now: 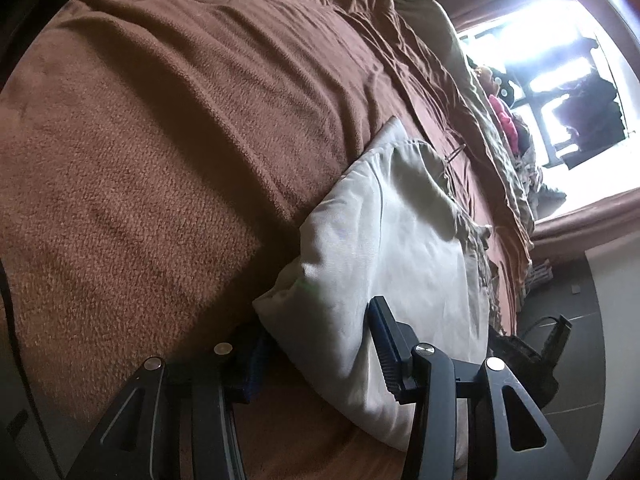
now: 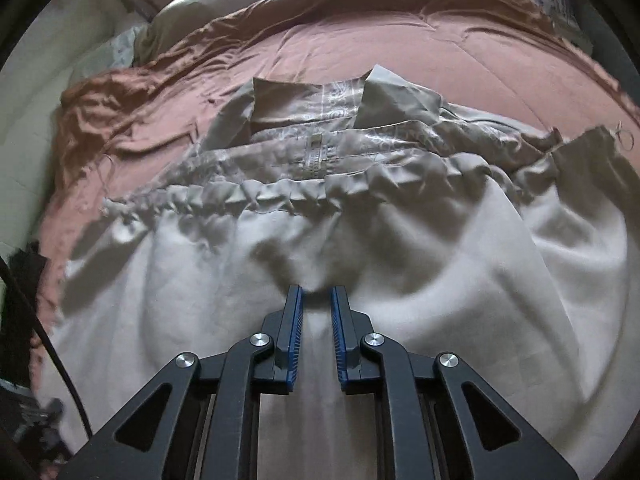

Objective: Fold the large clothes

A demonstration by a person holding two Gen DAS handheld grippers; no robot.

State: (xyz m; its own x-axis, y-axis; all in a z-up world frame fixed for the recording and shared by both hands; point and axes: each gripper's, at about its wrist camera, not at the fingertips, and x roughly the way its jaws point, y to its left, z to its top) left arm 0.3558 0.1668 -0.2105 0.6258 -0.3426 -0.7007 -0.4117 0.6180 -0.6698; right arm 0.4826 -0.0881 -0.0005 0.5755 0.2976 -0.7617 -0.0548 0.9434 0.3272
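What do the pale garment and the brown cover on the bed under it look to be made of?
The pale garment looks like a thin woven cloth, perhaps cotton or a blend: matte, softly creased, gathered into a puckered band, with a zipper and a shinier patterned lining above. The brown cover looks like fleece or plush, with a nubbly, matte pile seen from the left wrist. The fibre itself cannot be told.

place: home bedroom — brown bedspread (image 1: 168, 128) | pillow (image 1: 436, 28) | window (image 1: 560, 64)
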